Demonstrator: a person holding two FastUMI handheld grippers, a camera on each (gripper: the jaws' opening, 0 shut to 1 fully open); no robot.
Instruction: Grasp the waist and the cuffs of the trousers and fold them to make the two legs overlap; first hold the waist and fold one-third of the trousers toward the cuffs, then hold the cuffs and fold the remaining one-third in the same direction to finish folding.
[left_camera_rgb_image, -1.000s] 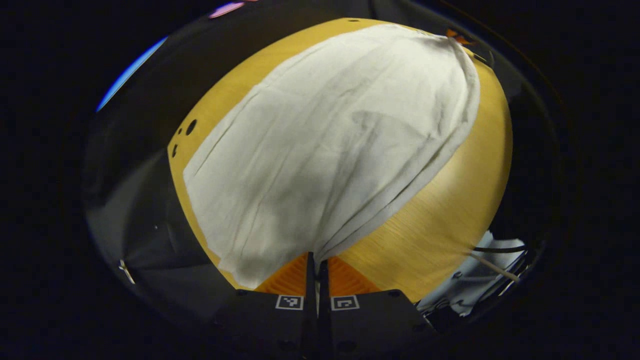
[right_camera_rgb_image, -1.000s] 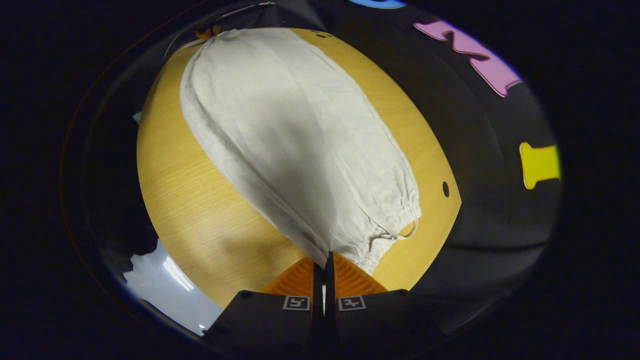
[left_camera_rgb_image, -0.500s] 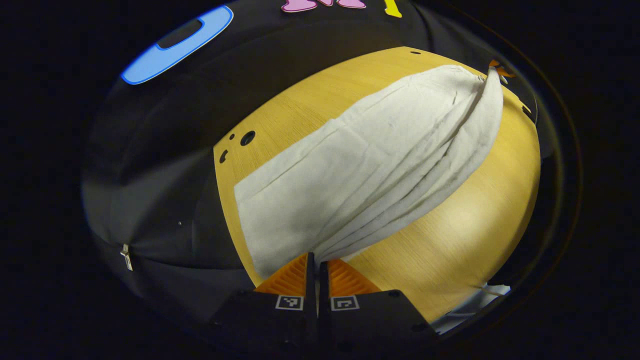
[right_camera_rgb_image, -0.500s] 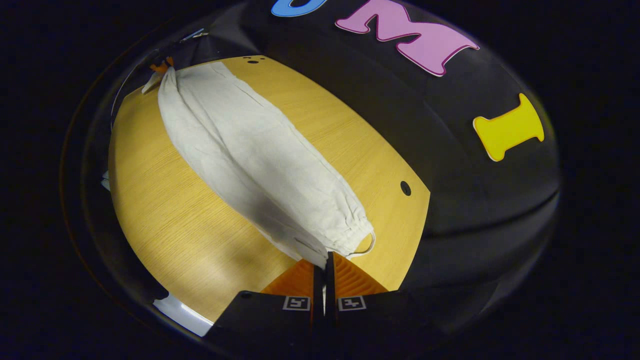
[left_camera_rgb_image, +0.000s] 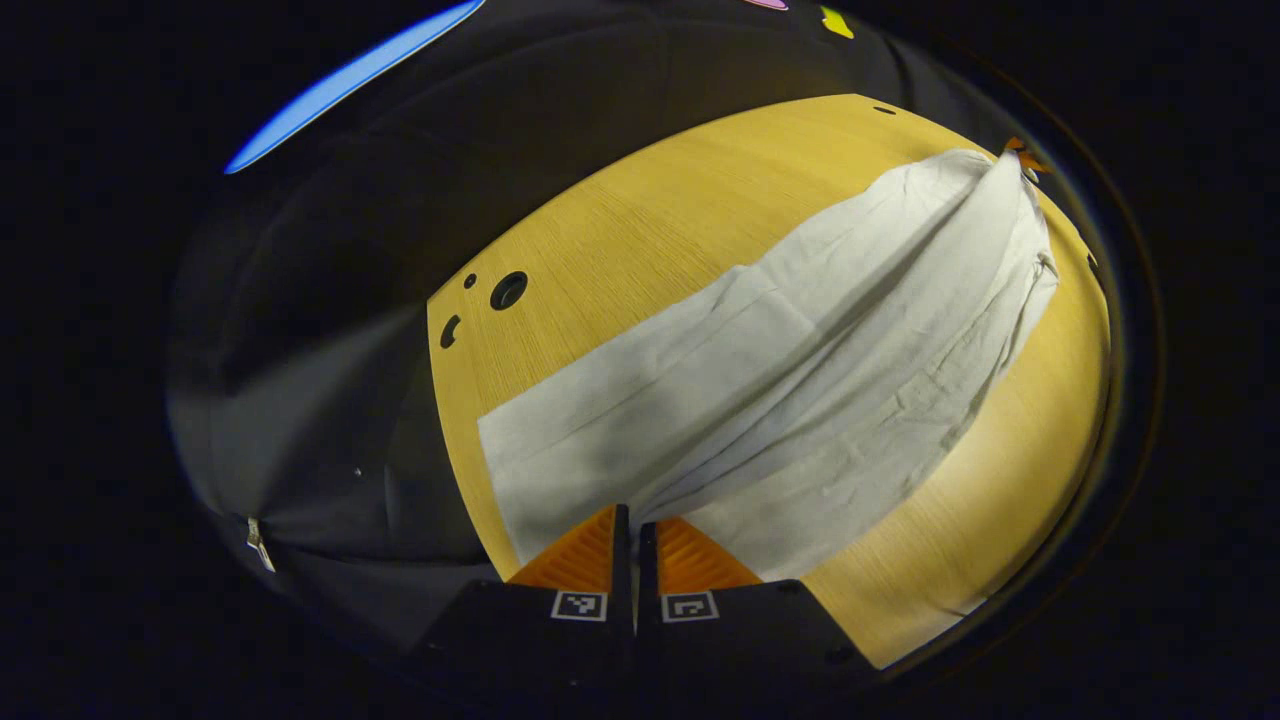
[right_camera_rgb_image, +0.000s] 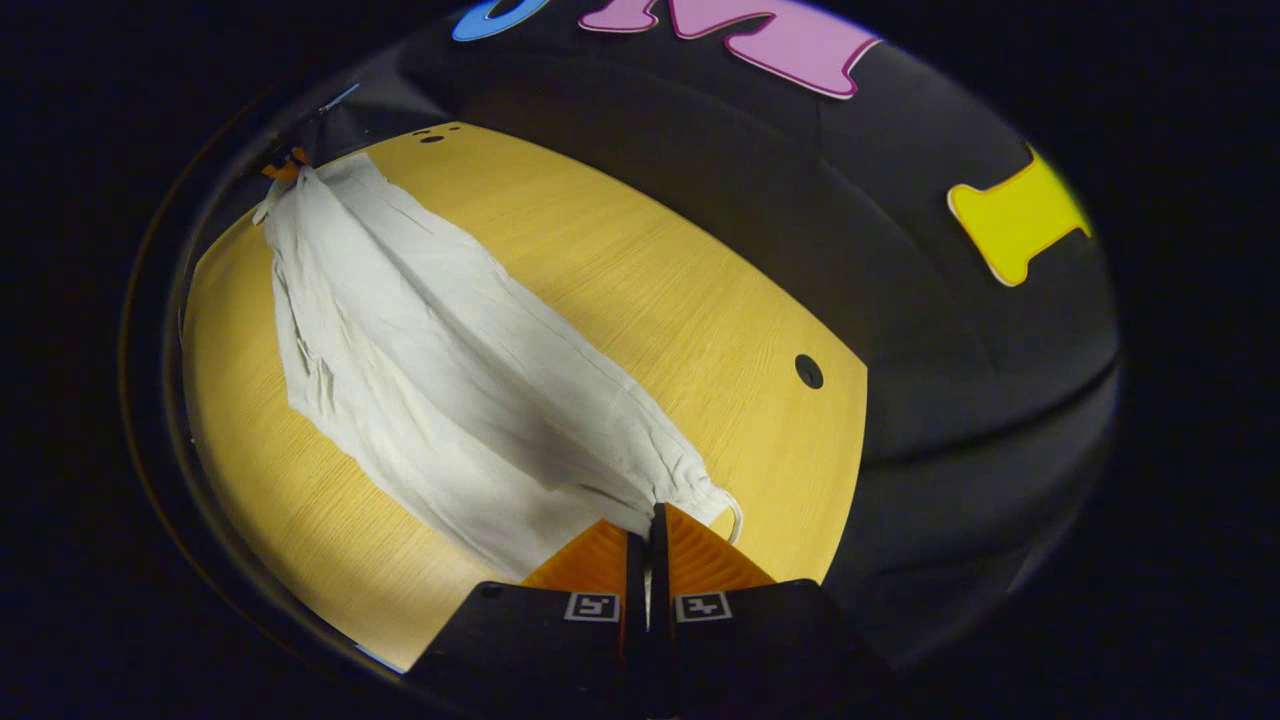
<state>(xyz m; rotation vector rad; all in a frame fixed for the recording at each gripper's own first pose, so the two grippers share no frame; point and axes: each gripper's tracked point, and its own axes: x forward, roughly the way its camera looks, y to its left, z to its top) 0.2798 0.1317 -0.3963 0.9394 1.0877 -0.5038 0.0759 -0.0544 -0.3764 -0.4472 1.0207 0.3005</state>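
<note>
Both claws, left claw (left_camera_rgb_image: 634, 520) and right claw (right_camera_rgb_image: 647, 520), clench the trousers (left_camera_rgb_image: 800, 370); lay the edges squarely together on the surface (left_camera_rgb_image: 620, 220).

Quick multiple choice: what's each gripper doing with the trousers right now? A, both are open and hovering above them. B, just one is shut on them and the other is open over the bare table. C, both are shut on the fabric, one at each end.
C: the left gripper pinches the cuff end of the trousers, and the right gripper pinches the gathered waist end, with the cloth stretched between them.
</note>
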